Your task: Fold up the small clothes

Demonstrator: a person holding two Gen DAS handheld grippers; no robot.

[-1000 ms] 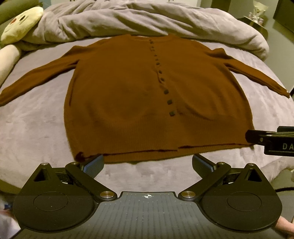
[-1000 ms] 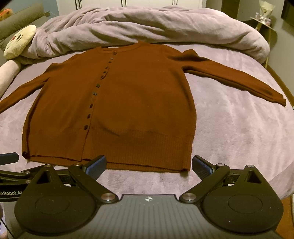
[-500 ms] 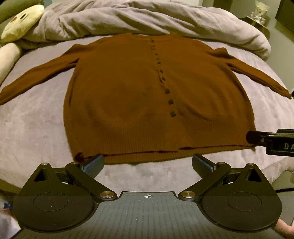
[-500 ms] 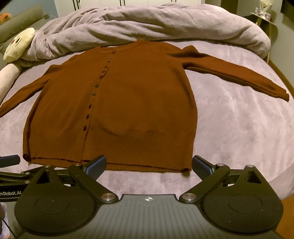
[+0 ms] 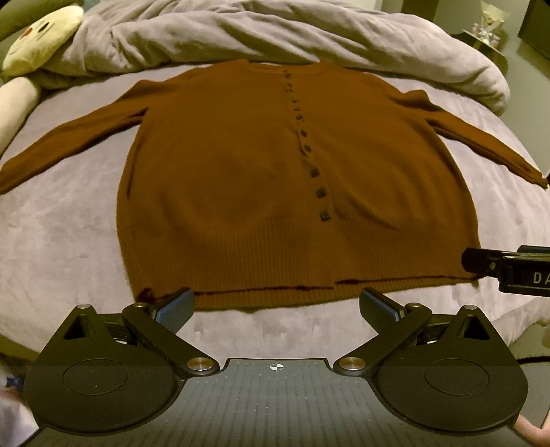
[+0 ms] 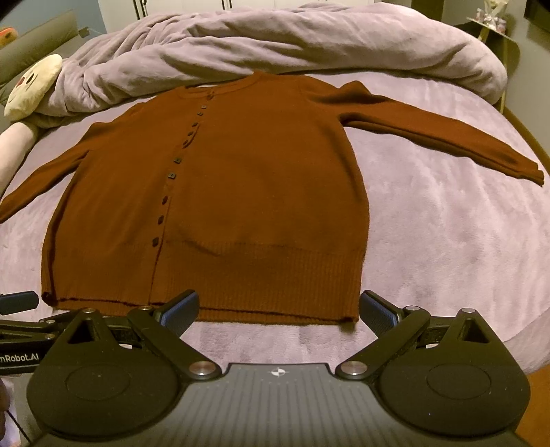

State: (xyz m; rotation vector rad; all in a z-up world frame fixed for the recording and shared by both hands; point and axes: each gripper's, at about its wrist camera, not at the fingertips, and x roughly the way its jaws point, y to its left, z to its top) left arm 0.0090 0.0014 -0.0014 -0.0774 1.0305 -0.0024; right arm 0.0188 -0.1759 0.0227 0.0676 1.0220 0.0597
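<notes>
Both hand-held grippers, left [image 5: 276,304] and right [image 6: 278,306], have crept toward the brown cardigan's [image 5: 292,185] hem, jaws still apart; no fold begun.

We are seeing the cardigan [image 5: 240,178] lying flat on the bed [image 5: 58,247], the duvet [image 5: 275,31] lying behind it.

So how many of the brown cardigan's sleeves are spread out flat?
2. One sleeve lies spread left of the cardigan body, toward the plush toy; the other sleeve lies spread right. Neither is folded.
</notes>
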